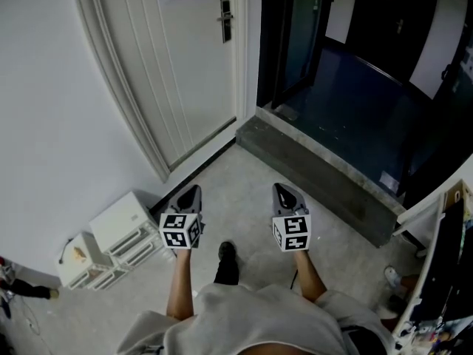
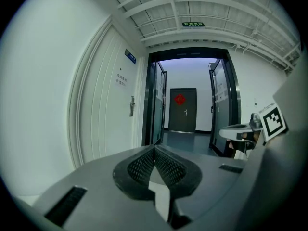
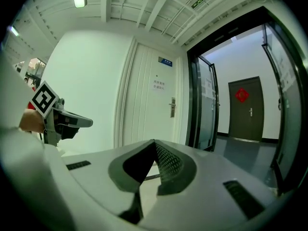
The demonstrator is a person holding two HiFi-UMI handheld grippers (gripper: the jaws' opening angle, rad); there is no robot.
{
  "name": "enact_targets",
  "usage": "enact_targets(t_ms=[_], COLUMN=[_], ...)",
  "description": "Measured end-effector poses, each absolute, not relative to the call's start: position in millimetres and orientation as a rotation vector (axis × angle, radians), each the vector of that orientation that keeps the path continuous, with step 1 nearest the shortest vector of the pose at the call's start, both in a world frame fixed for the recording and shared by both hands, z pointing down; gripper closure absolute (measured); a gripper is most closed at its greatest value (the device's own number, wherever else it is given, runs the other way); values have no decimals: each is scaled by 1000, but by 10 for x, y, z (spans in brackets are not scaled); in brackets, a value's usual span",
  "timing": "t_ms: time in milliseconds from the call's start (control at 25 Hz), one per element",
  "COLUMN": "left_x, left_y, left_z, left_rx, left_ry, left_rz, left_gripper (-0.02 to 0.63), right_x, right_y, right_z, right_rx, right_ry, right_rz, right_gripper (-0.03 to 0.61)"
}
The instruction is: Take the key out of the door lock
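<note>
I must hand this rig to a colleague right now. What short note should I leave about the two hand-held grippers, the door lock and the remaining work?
Left hand-held gripper: jaws together, nothing between them.
Right hand-held gripper: jaws together, empty.
Both are held in front of the person, side by side, touching nothing.
The door lock is on the closed white door, ahead and to the left, some way off. The key is too small to make out from here.
Done: nothing at the lock yet.
Left: walk up to the door, find the key, grip it and probably pull it straight out.
</note>
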State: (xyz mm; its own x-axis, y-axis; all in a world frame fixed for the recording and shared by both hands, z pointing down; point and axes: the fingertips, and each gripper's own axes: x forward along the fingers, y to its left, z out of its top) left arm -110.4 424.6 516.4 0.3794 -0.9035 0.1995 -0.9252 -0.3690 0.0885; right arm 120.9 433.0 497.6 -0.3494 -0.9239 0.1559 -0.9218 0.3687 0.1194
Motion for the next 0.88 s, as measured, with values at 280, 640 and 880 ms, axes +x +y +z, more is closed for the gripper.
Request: enact_targets(t_ms=[280,640,880], left_x=[-1302,-1580,-1709], left_y=[3199,1952,1269], left_z=[5031,4848,4817], left_rx=[2492,2524,2560], left_ry=[-1606,-1573,-1546], left_rz=[122,94,111], left_gripper=[595,595,595], right_x=[922,632,517], right_y=[3396,2202,1563], right_z=[4789,4563,4588], right_rx=[1682,1718,1760], right_ry=[-2407,-2378,-2359], right_rz=[-75,-111,-101], right_gripper=[555,555,555])
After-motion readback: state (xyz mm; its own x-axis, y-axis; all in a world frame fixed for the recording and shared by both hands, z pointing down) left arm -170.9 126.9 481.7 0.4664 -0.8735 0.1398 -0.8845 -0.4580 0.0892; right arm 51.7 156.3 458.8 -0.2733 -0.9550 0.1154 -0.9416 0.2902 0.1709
